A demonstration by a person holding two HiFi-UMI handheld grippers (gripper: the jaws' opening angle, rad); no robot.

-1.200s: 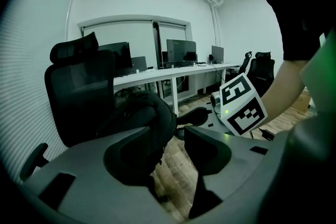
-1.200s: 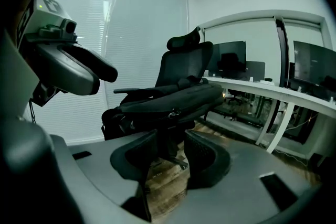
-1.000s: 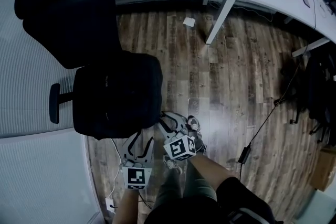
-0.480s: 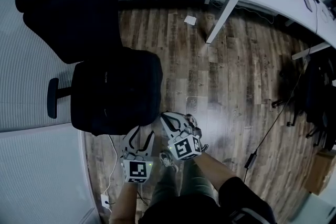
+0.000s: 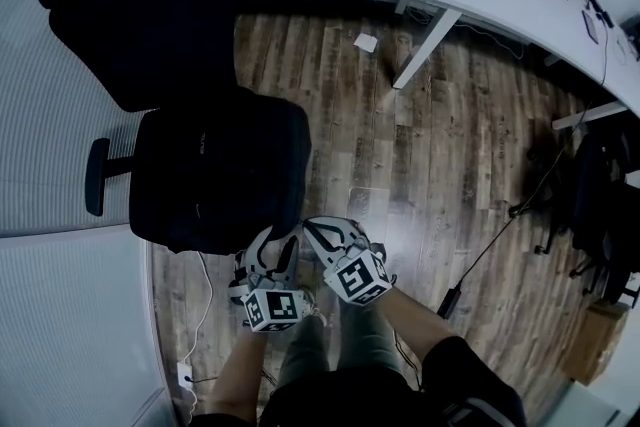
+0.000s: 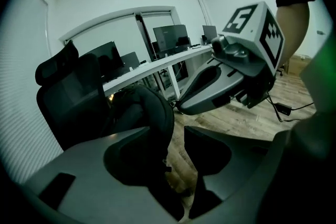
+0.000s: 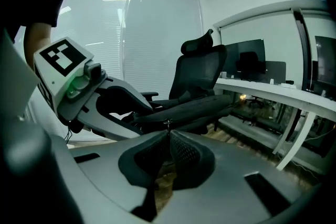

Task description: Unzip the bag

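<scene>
- The bag (image 5: 225,170) lies flat on the chair (image 5: 140,25) seat, with its near corner at the seat's front edge.
- Change noted: the right gripper (image 7: 168,131) was spread wide a second ago and its fingers are now pressed together. A small metal pull (image 7: 167,123) stands up at their tips, at the bag's near corner.
- Judgement: the pull looks pinched, so the grasp step reads as done. The zip itself shows no opening yet.
- Change noted: the left gripper (image 6: 167,134) has come forward from well short of the seat to the seat's front edge, just beside the right gripper.
- Left fingers stand wide apart. The bag's corner shows through the gap, but neither pad presses on it.
- Judgement: the left gripper seems set to brace the bag while the right one draws the pull along.
- Hard to make out: from the head view the bag is black on a black seat, so no zip line can be traced there.
- The pull is tiny. How much of it sits between the pads cannot be told.
- Whether the left fingers touch the fabric cannot be told.
- The bag's far end merges with the chair back.
</scene>
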